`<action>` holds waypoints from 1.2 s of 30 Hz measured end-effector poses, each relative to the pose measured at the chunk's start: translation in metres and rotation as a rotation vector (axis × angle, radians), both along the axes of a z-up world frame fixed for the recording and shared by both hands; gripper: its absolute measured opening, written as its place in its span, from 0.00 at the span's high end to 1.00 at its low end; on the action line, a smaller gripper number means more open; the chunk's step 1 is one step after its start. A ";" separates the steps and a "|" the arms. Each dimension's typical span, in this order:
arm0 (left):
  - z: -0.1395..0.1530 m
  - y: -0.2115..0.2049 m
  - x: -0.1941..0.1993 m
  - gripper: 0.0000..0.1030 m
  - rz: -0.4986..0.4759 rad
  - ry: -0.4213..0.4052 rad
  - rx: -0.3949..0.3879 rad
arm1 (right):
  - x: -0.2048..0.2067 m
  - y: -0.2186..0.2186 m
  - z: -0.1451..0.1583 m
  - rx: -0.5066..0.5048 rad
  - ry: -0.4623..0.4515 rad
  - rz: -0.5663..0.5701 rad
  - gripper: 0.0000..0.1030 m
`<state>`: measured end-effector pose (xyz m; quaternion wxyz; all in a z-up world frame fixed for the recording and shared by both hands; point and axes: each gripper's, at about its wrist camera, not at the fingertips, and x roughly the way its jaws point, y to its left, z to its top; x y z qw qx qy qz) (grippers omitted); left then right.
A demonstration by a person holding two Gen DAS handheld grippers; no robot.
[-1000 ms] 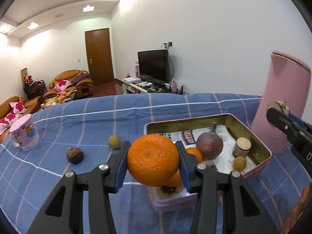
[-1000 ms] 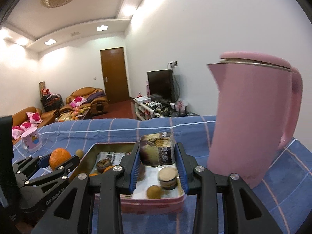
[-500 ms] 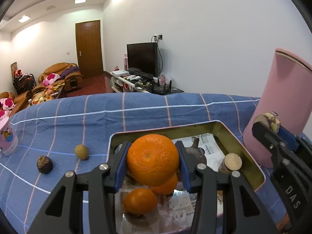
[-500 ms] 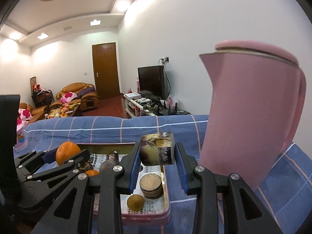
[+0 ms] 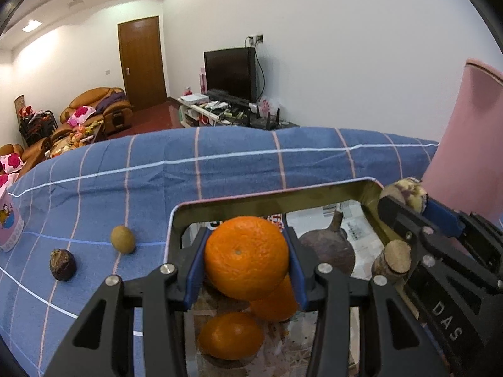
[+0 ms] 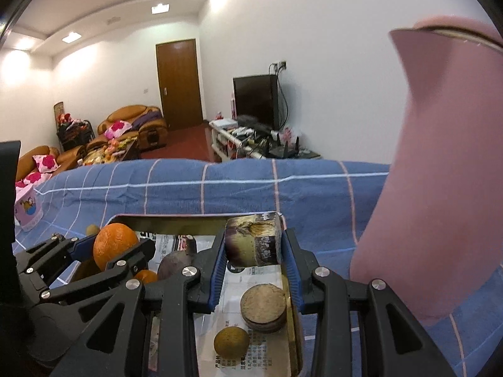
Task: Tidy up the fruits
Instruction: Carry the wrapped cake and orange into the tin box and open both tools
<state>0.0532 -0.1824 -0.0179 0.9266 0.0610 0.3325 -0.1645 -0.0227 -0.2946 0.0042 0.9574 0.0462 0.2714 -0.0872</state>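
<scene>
Over the tin (image 5: 371,188) on a blue checked worktop (image 5: 251,163), I hold two pieces of fruit ready to drop in. My left gripper (image 5: 246,259) has its jaws clenched on an orange (image 5: 246,256), hanging above two more oranges (image 5: 231,334) at the tin's near left end. That looks deliberate: like goes with like. My right gripper (image 6: 253,248) grasps a cut stub of dark, purple-skinned fruit (image 6: 253,242) above the tin's right side, where a similar cut slice (image 6: 263,303) and a small yellow-brown fruit (image 6: 231,344) lie on the printed paper lining. A large dark round fruit with a stem (image 5: 327,251) sits between the two groups. Both grippers tilt forward and down, side by side and close, the right one's tip just short of the tin's far right corner beside a pink kettle (image 6: 440,188). Two pieces remain out on the cloth, left of the tin: a small yellowish fruit (image 5: 123,239) and a dark wrinkled one (image 5: 62,264). A pink mug (image 5: 9,226) stands at the far left.
</scene>
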 end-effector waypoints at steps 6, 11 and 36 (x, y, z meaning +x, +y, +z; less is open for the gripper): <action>-0.002 0.000 0.002 0.54 0.005 0.021 -0.001 | 0.017 0.002 -0.010 0.046 0.067 0.081 0.64; -0.003 0.004 0.005 0.54 0.015 0.024 0.000 | 0.019 -0.002 -0.013 0.093 0.079 0.120 0.64; 0.020 -0.007 -0.040 0.00 -0.014 -0.238 0.052 | -0.053 -0.015 0.022 0.033 -0.249 -0.127 0.13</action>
